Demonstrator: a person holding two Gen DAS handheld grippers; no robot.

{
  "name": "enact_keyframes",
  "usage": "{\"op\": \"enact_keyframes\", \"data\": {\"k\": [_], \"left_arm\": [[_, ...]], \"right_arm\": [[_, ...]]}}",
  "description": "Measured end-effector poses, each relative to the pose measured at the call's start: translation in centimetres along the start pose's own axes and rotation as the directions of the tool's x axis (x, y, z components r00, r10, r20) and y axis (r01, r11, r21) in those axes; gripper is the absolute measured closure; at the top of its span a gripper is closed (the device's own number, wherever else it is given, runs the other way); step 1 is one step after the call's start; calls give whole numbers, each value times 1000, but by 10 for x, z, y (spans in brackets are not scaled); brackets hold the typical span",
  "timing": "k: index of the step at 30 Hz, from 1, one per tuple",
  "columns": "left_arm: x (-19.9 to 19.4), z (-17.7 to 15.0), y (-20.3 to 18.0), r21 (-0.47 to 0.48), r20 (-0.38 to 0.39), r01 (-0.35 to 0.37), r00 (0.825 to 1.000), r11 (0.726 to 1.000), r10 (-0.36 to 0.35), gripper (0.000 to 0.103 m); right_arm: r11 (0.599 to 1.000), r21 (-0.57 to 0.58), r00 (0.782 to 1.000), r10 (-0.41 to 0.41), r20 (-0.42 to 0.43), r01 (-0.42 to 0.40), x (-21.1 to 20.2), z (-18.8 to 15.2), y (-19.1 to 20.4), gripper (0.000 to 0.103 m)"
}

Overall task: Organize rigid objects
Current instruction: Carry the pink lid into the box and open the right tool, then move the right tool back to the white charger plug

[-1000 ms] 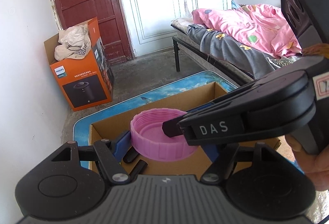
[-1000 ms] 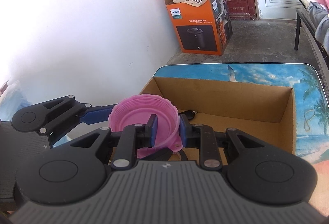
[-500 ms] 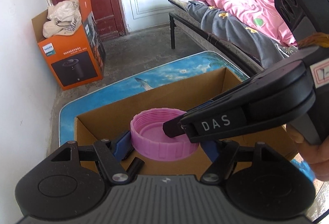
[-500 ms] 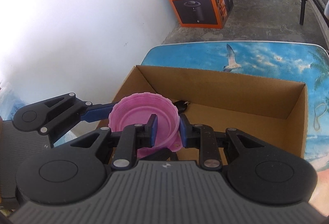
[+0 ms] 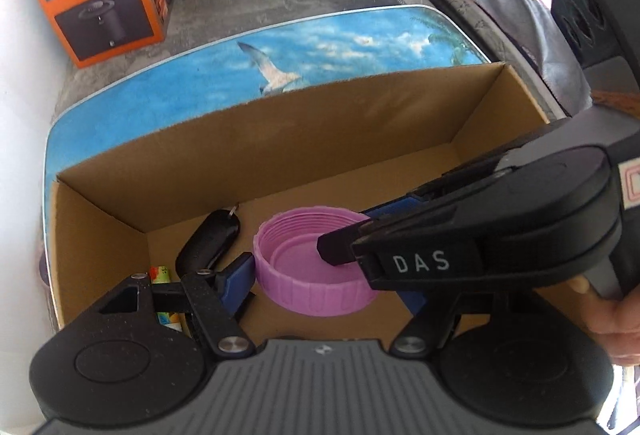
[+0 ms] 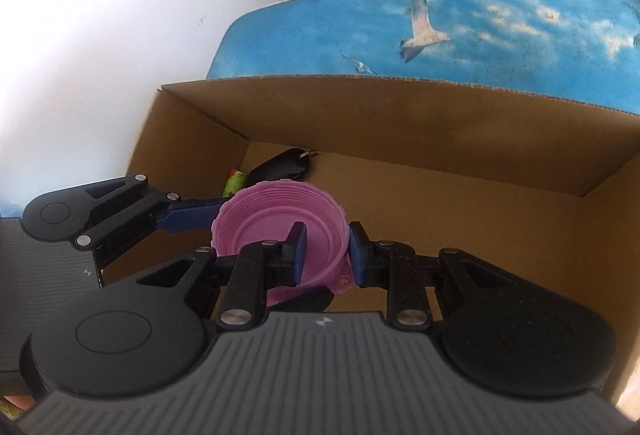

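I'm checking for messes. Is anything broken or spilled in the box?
Nothing looks broken or spilled. The pink lid is held open side up over the cardboard box by both grippers: the left gripper spans it, the right gripper pinches its rim. A black key fob lies in the corner.

Black hand-held gripper [image 6: 324,255], blue pads [image 6: 299,255], silver screws, apparently "DAS" lettering.
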State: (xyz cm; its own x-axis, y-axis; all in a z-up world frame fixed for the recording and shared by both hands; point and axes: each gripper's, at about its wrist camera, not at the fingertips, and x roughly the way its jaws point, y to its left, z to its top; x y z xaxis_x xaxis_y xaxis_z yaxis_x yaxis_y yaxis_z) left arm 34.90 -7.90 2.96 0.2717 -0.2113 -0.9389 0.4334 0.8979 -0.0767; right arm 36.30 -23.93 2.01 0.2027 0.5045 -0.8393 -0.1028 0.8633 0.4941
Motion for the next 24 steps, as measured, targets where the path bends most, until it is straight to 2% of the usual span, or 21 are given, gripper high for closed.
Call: {"op": "enact_keyframes", "data": {"k": [6, 11, 13, 16, 19, 21, 23, 24], "left_arm": [[28, 9, 5, -27, -69, -26, 997, 999, 24, 28], [36, 8, 7, -33, -82, -40, 996, 999, 37, 26], [34, 8, 8, -39, -80, -48, 996, 998, 45, 22], [26, 7, 10, -57, -57, -38, 998, 998, 35, 22], [11, 4, 10, -78, -34, -17, 999, 997, 15, 22], [-3, 0, 8, -81, -7, -5, 1000, 997, 4, 22], [-22, -6, 2, -75, 37, 10, 999, 997, -8, 17], [-33, -10, 0, -71, 64, 15, 998, 997, -11, 15]], "right_arm": [[1000, -1, 999, -26, -18, 26, 25, 9, -7, 81], [997, -30, 997, -77, 8, 77, 31, 12, -9, 81], [997, -27, 997, -74, 18, 74, 29, 10, -10, 75], [996, -45, 996, -80, 49, 82, 22, 9, -6, 72], [998, -39, 994, -53, 100, 57, 3, 5, -2, 64], [999, -41, 987, -29, 155, 36, -17, 2, 2, 55], [998, -54, 976, -13, 217, 25, -41, -6, 8, 51], [998, -59, 967, -3, 255, 19, -57, -12, 12, 46]]}}
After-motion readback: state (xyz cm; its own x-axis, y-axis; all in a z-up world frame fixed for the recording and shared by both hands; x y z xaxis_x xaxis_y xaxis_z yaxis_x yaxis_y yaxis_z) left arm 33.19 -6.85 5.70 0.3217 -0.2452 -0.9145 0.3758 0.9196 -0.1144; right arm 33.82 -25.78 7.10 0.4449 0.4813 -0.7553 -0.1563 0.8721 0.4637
